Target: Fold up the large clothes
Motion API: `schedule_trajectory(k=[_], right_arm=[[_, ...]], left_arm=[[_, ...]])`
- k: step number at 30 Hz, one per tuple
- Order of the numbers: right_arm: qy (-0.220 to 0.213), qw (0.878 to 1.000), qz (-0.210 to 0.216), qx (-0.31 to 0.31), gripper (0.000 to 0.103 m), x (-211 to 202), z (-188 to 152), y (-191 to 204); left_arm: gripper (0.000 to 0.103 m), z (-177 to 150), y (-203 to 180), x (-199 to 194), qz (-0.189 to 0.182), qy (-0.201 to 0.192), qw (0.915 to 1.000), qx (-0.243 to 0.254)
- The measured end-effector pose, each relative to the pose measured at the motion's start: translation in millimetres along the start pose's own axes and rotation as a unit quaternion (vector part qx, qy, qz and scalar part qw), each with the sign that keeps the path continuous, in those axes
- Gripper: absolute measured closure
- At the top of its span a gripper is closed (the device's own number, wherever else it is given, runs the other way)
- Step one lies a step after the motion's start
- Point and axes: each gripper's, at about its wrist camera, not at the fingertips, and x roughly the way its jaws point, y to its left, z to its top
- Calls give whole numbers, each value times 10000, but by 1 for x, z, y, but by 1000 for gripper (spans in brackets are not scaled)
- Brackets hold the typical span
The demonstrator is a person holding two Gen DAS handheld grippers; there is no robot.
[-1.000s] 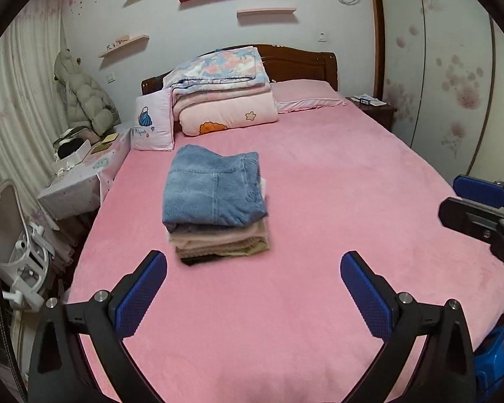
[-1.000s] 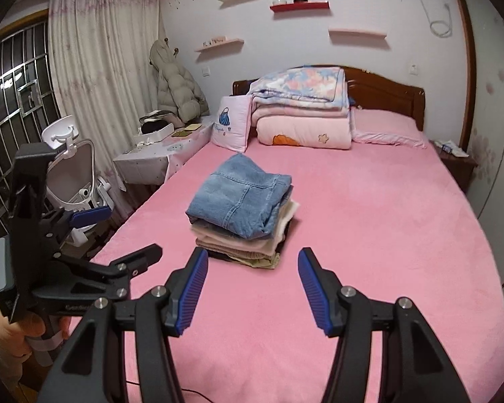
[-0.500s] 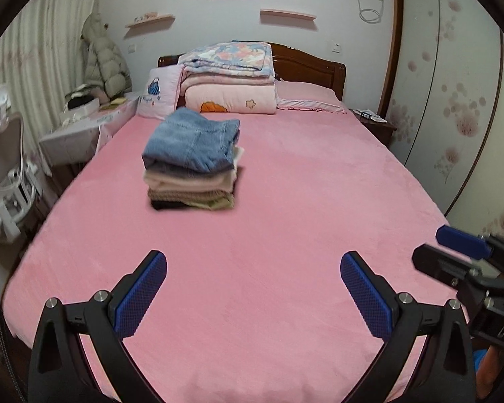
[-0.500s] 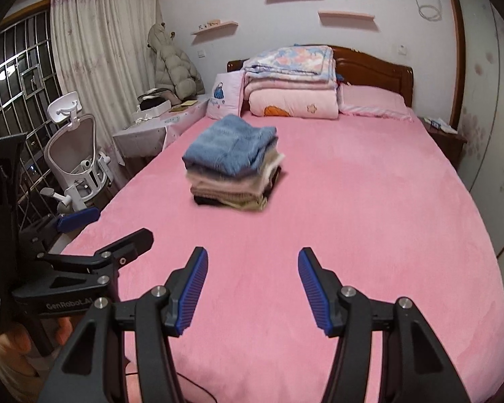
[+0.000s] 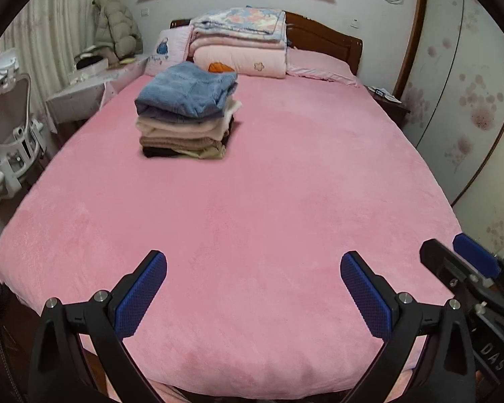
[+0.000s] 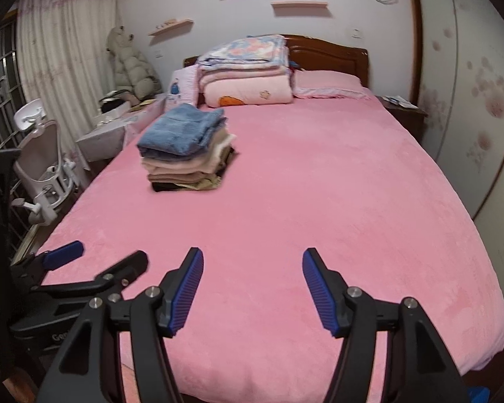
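A stack of folded clothes (image 5: 186, 114) sits on the pink bed (image 5: 252, 208), in the upper left of the left wrist frame and left of centre in the right wrist frame. A blue denim piece (image 6: 181, 131) lies on top, its rounded fold facing the camera; under it come pale pink and beige layers, then a brownish one, with a black piece and an olive one at the bottom. The layers' edges line up roughly, and the stack stands squarely. Behind it, at the headboard, lies a pile of folded quilts (image 5: 242, 47) beside a pillow (image 5: 319, 67). The left gripper (image 5: 253, 288) hovers over the near edge of the bed at the bottom of its frame, jaws wide with nothing between them. The right gripper (image 6: 253, 288) is likewise low in its frame, jaws opening and empty.
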Motion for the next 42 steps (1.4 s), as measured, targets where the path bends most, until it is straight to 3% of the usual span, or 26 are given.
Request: schedule_trajectory(k=[8, 21, 42], right_arm=[[73, 9997, -95, 207, 41, 15, -16, -21], [233, 9993, -257, 157, 41, 28, -31, -33], [131, 9988, -439, 169, 41, 18, -35, -37]], left_arm=[[0, -8, -14, 7, 376, -167, 9990, 154], [0, -13, -16, 16, 428, -60, 9989, 188], [0, -20, -20, 8, 271, -133, 9994, 166]])
